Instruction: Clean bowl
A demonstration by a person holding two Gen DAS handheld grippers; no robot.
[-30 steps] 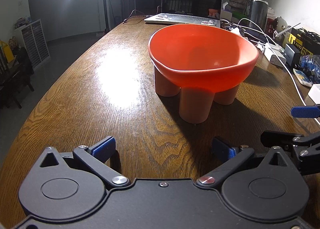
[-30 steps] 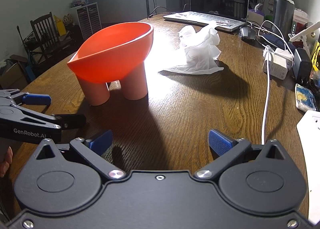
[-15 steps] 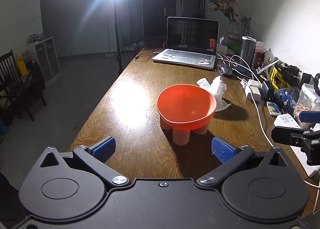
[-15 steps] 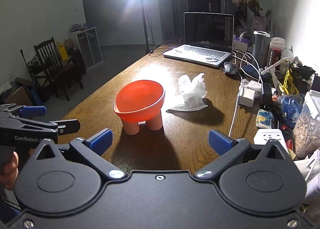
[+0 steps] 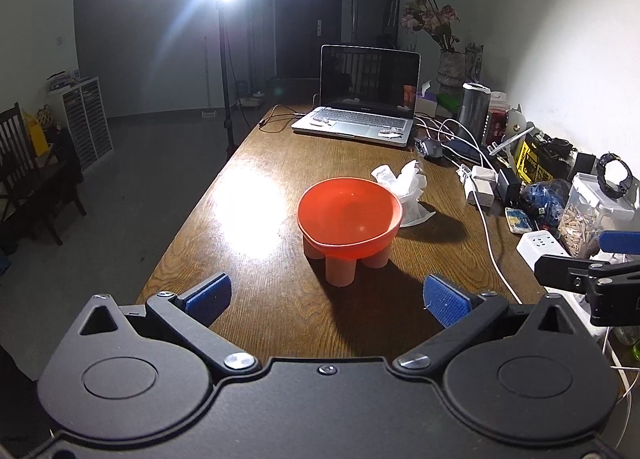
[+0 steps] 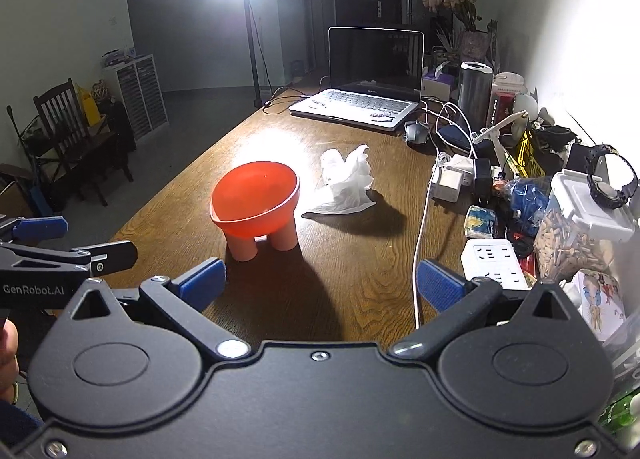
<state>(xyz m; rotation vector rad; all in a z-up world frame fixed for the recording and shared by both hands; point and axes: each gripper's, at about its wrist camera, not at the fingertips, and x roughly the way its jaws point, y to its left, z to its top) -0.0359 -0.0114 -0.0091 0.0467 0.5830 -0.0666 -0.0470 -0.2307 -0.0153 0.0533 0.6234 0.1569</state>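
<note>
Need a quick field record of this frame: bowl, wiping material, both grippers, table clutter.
bowl: orange bowl on stubby legs, upright on the wooden table, inside looks empty
wipe: crumpled white tissue on the table beside the bowl, on its right; contact unclear
left gripper: open, holding nothing, short of the bowl
right gripper: open, holding nothing, short of the bowl
behind: open laptop, screen dark
right edge: chargers, white cable, power strip
</note>
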